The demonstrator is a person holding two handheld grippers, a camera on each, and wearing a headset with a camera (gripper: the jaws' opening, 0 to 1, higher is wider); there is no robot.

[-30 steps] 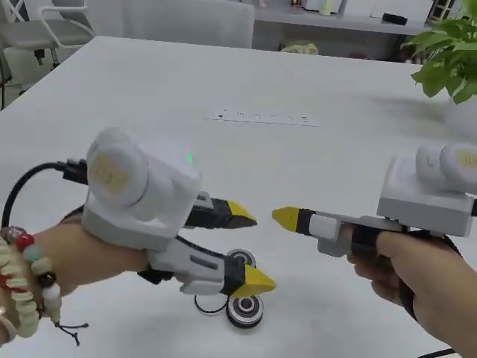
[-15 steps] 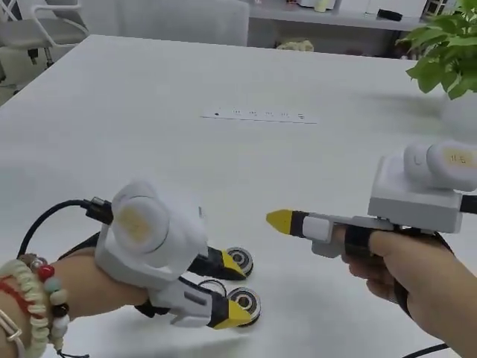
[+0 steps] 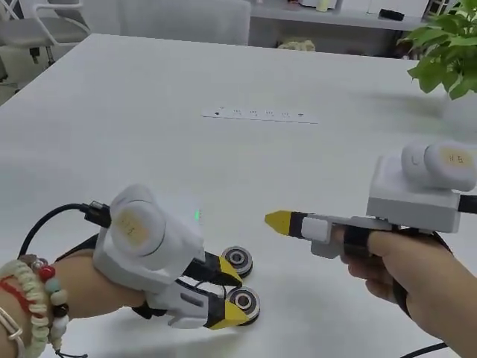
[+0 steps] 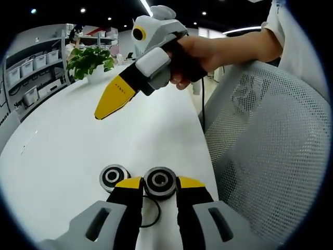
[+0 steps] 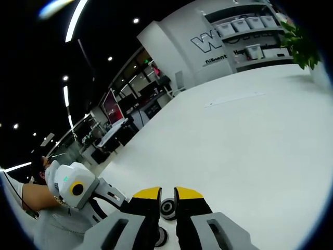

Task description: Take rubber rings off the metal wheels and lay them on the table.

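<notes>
While left tongs (image 4: 159,182) pinch the wheel (image 3: 243,302) between them, hook its rubber ring (image 4: 159,169) with the near-shut, empty right tongs (image 5: 167,194).

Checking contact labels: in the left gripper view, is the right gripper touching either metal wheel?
No: the right gripper is up in the air, well apart from the near wheel and the far wheel.

On the white back wall (image 5: 174,49), large dark letters begin with a "W"; the rest cannot be read. Just below that wall logo, a smaller line seems to start "Diligent". Small dark print on the right gripper (image 4: 106,104), on its yellow tip, is illegible.
</notes>
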